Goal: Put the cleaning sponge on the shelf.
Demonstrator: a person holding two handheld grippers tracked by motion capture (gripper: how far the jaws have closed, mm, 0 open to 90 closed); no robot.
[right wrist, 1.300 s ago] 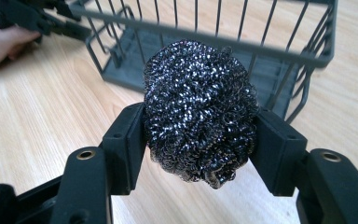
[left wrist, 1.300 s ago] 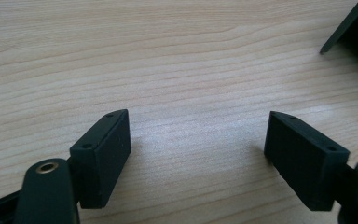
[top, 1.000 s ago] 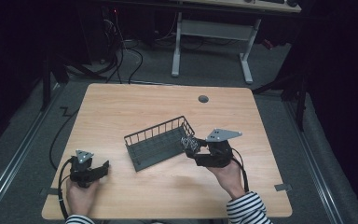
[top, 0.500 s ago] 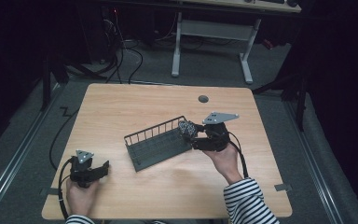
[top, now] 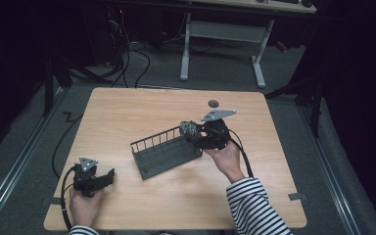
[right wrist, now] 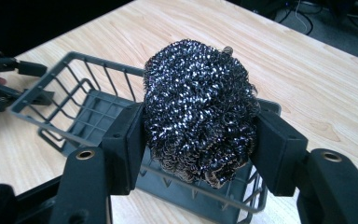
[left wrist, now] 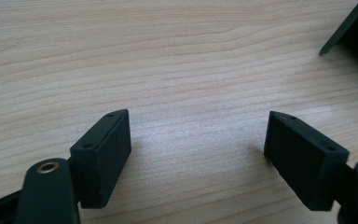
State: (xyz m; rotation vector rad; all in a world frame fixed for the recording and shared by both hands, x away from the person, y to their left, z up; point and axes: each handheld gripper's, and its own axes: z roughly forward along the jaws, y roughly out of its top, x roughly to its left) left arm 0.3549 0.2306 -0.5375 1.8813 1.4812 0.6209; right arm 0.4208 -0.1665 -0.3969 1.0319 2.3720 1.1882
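Two grippers logged: high view, right gripper (top: 192,131) over wire basket's (top: 164,152) right end, left gripper (top: 108,177) left of basket; left gripper view, jaws wide, empty; right gripper view, jaws clamping steel scourer (right wrist: 199,108) above basket.

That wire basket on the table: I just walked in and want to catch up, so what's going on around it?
A person is working at a wooden table with a gripper in each hand. The right gripper is shut on a steel wool scourer and holds it above the near end of the grey wire basket, which looks empty. The left gripper rests near the table's front left corner, its jaws open with nothing between them. A small dark disc lies farther back on the table.
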